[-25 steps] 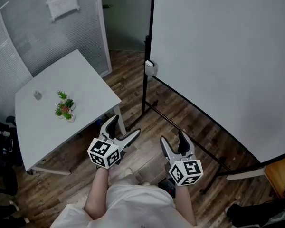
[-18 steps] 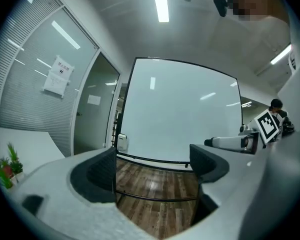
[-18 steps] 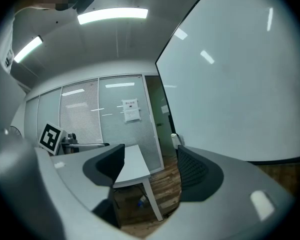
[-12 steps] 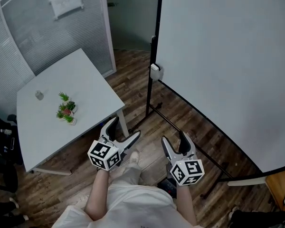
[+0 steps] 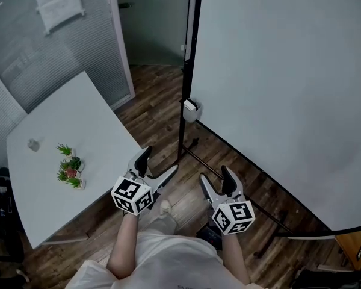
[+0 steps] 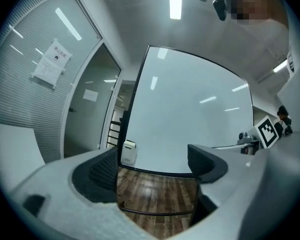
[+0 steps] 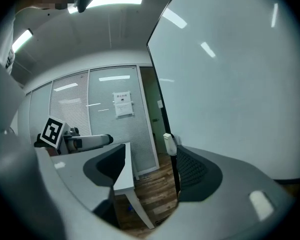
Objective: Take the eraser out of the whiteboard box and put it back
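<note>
The small white whiteboard box [image 5: 191, 109] hangs on the black left post of the big whiteboard [image 5: 289, 89]. It also shows as a pale box [image 6: 128, 152] in the left gripper view and as a box [image 7: 168, 144] in the right gripper view. I cannot make out the eraser in it. My left gripper [image 5: 158, 161] is held level, well short of the box, open with nothing between its jaws, which have just been closing a little. My right gripper [image 5: 215, 176] is beside it, also open and empty. Each gripper sees the other, the right gripper [image 6: 264, 131] and the left gripper [image 7: 72, 140].
A white table [image 5: 96, 131] stands on my left with small potted plants [image 5: 67, 172] and a small grey thing [image 5: 33, 144]. Behind it is a glass wall with blinds [image 5: 54, 47]. The whiteboard stand's black foot bars [image 5: 240, 191] cross the wooden floor ahead of me.
The whiteboard box has come nearer and lower in the head view, and the table has slid left. Both grippers have gone forward together and stayed open.
</note>
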`<action>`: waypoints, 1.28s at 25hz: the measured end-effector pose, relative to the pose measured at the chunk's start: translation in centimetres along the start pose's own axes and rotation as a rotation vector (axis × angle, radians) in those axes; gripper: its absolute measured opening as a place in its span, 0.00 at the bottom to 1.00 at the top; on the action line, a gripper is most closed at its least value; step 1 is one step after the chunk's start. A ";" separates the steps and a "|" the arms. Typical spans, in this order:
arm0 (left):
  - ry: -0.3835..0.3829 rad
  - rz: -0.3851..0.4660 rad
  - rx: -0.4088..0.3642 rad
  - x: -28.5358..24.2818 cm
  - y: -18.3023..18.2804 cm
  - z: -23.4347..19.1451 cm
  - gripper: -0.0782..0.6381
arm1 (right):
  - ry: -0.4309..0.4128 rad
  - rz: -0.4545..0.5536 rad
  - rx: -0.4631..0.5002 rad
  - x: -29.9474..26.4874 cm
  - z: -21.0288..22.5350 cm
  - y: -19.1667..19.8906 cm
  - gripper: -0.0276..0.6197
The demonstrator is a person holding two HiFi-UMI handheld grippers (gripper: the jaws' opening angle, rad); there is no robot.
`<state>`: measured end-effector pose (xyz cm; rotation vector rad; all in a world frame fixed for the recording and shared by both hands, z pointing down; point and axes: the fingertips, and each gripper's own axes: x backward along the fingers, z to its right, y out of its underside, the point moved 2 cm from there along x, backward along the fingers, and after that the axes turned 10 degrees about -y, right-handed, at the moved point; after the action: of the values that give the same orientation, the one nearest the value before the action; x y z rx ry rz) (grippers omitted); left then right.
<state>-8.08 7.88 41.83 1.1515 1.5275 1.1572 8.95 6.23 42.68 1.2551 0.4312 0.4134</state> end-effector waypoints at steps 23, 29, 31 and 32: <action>0.238 -0.072 -0.007 -20.3 -1.5 -8.3 0.67 | 0.227 -0.002 -0.042 -14.6 11.3 -2.4 0.53; 0.279 -0.092 -0.030 -21.6 -0.7 -7.1 0.66 | 0.295 0.005 -0.051 -12.9 11.6 -2.4 0.52; 0.266 -0.088 -0.042 -22.1 -0.5 -7.1 0.66 | 0.298 0.002 -0.049 -12.8 11.8 -2.2 0.52; 0.257 -0.086 -0.046 -22.2 -0.4 -7.2 0.66 | 0.297 -0.001 -0.048 -12.9 11.8 -2.0 0.52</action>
<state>-10.99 -15.11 45.11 0.9235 1.7162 1.3134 4.35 -10.57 44.78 1.1497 0.6694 0.6093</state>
